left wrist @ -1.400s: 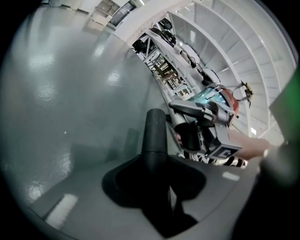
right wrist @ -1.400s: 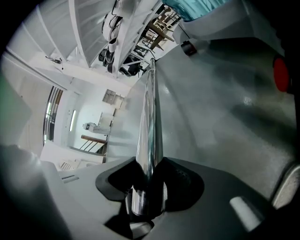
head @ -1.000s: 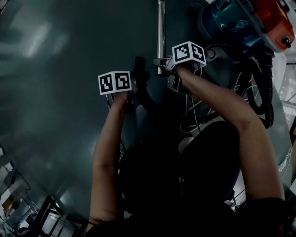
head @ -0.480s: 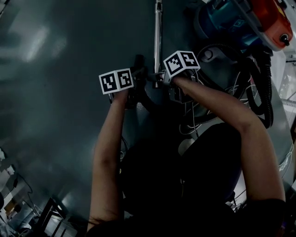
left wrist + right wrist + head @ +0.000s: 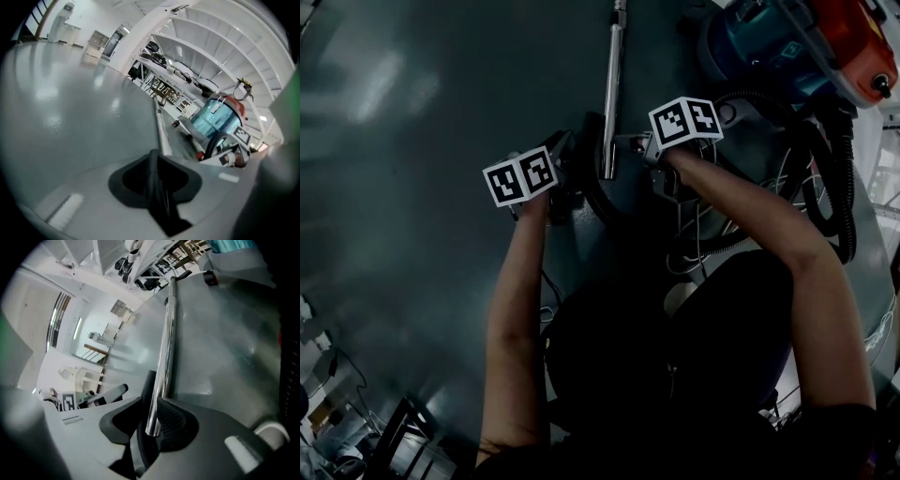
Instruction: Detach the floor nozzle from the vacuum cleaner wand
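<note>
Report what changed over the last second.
The wand swung its near end left in the head view and now lies tilted. Both grippers' jaws have just been closing: the right gripper on the wand's end, the left gripper on a black part. The vacuum cleaner stayed put.

Wand (image 5: 612, 84) cut off at top edge, vacuum canister (image 5: 769, 47) cropped — black part (image 5: 586, 141) beside wand unidentifiable in shadow
</note>
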Demonstrator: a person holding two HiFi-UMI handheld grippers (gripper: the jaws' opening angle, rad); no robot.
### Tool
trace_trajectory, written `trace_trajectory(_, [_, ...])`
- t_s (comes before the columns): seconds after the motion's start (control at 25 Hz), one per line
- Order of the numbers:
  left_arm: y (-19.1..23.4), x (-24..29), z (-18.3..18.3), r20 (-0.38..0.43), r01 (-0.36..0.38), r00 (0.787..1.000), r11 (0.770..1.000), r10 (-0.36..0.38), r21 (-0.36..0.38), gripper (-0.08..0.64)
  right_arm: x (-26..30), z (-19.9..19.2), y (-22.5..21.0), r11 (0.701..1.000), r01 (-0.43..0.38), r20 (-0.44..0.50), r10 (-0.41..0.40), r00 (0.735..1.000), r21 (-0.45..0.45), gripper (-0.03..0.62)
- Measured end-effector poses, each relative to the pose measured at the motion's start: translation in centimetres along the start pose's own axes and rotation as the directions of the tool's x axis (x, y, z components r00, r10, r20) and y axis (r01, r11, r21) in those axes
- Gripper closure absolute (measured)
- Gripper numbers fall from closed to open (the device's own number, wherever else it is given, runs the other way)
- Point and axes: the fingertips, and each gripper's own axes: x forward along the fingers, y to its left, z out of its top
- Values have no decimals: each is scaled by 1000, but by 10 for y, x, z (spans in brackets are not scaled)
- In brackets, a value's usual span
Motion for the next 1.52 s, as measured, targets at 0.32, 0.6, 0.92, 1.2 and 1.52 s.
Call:
trace_trajectory(0.32, [-14,-8,-2,38,72,997,997,-71,-20,549,-27,37,25,987,-11,181,41,983,-160,595])
trace_trajectory(0.6, [-47,-25,4,28,164,985,971,-172,174,549,-41,6,27,835,68,111,-8,994,-547,595])
trace_trajectory(0.92, [-56,-39,-21,52,143,985,941,-167,306,548,-50,-13,36,696,61,131,49,990,-715,594])
trace_trajectory(1.2, [-35,-47,-53,7,56,998,953,-61,297,549,-46,-35,5,684,83,121,8,993,-725,595])
trace_trajectory(1.52, [-13,-50,-75,-22,-11,1000,970,17,243,549,-35,-51,-14,705,86,74,-48,996,-704,595])
